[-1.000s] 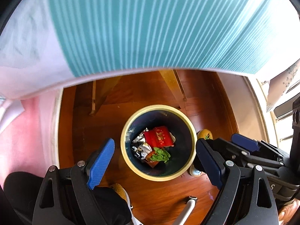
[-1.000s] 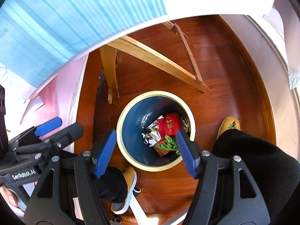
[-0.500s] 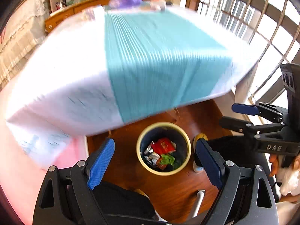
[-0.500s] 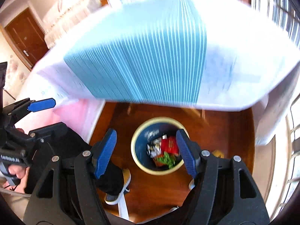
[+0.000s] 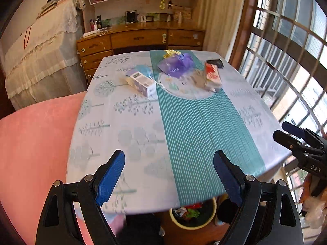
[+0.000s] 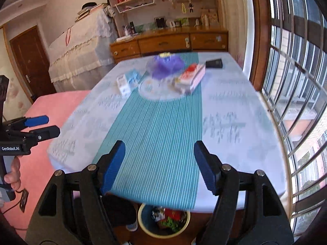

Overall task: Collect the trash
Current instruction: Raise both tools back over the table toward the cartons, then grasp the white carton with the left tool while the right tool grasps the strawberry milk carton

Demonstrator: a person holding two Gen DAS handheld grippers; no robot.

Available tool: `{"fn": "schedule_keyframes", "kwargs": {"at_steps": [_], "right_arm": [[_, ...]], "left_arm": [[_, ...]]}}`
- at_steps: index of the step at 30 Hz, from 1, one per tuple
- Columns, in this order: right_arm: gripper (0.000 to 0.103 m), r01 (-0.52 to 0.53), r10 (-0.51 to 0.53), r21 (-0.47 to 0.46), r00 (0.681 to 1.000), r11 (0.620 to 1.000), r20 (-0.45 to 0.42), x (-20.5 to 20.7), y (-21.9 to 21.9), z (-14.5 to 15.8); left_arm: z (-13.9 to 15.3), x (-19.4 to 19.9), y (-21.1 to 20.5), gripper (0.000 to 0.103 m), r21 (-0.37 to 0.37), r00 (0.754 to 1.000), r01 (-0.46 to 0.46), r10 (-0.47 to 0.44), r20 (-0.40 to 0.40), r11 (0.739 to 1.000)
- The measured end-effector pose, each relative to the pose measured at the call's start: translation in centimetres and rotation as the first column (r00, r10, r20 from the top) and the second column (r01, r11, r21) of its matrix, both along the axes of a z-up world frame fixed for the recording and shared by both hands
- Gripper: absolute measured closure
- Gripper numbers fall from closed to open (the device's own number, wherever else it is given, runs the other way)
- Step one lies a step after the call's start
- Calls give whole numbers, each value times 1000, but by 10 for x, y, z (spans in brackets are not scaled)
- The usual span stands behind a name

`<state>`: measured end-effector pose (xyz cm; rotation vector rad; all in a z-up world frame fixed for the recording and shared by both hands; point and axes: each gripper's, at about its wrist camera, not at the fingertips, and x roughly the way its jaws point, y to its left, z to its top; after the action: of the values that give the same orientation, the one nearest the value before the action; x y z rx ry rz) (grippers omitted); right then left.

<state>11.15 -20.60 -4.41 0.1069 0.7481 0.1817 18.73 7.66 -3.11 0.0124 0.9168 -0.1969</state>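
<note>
Left gripper (image 5: 168,175), jaws spread wide and holding nothing, above the near edge of the table (image 5: 126,143). Right gripper (image 6: 159,164), jaws likewise wide apart and empty, over the near end of the teal striped runner (image 6: 155,134). On the floor below the table's near edge, a yellow-rimmed bin (image 6: 163,220) containing red, green and silvery trash (image 6: 170,217). Toward the far edge: a white carton (image 5: 141,82) lying on its side left of the runner; a round patterned mat (image 5: 179,85) on the runner, with a red-and-white packet (image 5: 212,76) at its right side; a crumpled purple bag (image 5: 175,64) behind the mat; a dark flat object (image 5: 215,62) near the far right corner. Beyond the table, a wooden dresser (image 5: 141,38).
</note>
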Motion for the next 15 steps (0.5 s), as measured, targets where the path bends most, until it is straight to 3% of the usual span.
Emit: {"fn": "schedule_keyframes", "kwargs": {"at_steps": [3,7,11,15], "right_arm": [[35,26,-26,-16,1000,1000,17,47,-6,21],[34,75,-75,7,997,997,-13,124,-21,27],[34,130,-130,-1,989,991,-71,202,-28,11],[34,180,-178,7,975,984,-134,262,-31,-25]], "left_arm": [[8,49,8,13,-11,999,-44,44,-25,999],[6,122,22,13,-42,991,-120,117,-69,992],[-12,191,29,13,-40,979,-184,179,-102,982],[-36,247,33,13,-26,963,-241,236,-130,970]]}}
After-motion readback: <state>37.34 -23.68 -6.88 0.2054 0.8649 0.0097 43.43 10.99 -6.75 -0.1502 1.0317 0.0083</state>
